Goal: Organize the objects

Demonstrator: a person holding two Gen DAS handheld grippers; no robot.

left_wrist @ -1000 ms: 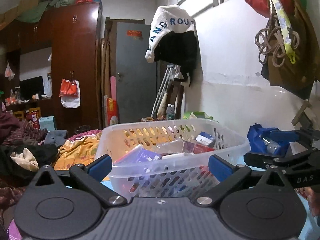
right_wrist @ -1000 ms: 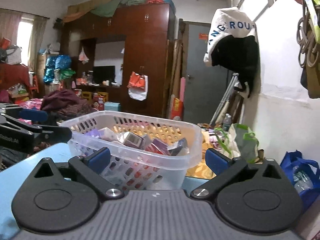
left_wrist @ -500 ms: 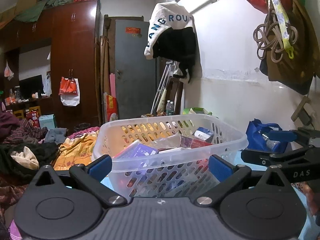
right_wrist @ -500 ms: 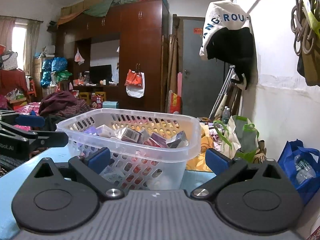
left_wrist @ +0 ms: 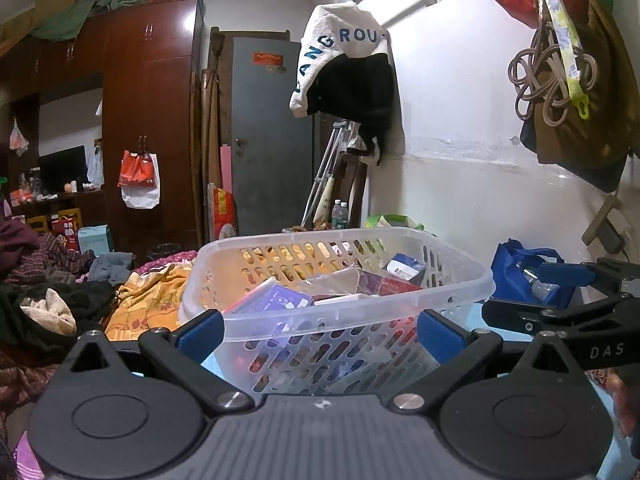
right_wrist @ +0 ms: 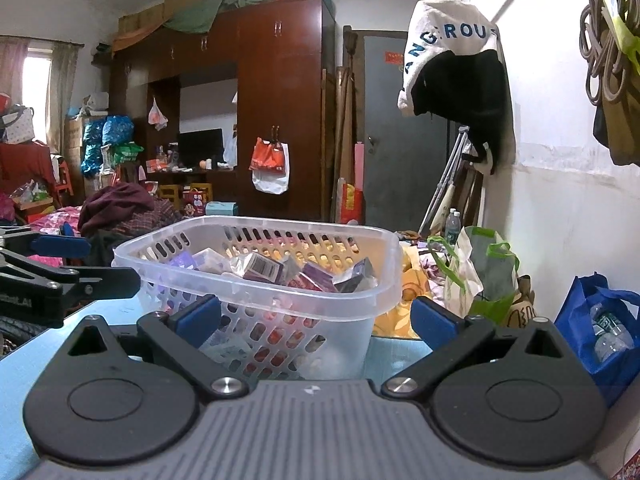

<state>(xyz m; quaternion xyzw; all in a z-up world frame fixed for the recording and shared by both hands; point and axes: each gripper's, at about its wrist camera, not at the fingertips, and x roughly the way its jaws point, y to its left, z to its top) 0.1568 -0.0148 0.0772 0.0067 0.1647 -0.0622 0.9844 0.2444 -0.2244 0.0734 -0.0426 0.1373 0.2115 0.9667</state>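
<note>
A translucent white slotted basket (left_wrist: 360, 308) stands on a light blue table (right_wrist: 24, 360), straight ahead of both grippers. It holds several small boxes and packets, among them a purple box (left_wrist: 276, 300) and a barcoded box (right_wrist: 262, 266). My left gripper (left_wrist: 318, 334) is open, its blue pads level with the basket's front wall and nothing between them. My right gripper (right_wrist: 316, 320) is open too, facing the basket (right_wrist: 300, 225) from the other corner. Each gripper shows at the edge of the other's view: the right gripper (left_wrist: 560, 292) and the left gripper (right_wrist: 60, 268).
A white wall runs along the right, hung with bags and a white and black jacket (left_wrist: 344, 64). A blue bag (right_wrist: 596, 332) and a green-handled bag (right_wrist: 480, 272) sit beyond the table. Heaped clothes (left_wrist: 52, 292) lie at left, with a dark wardrobe (right_wrist: 280, 100) behind.
Both views shifted slightly; in the left wrist view the basket looks a little smaller and higher. Both grippers stayed open and the basket did not move.
</note>
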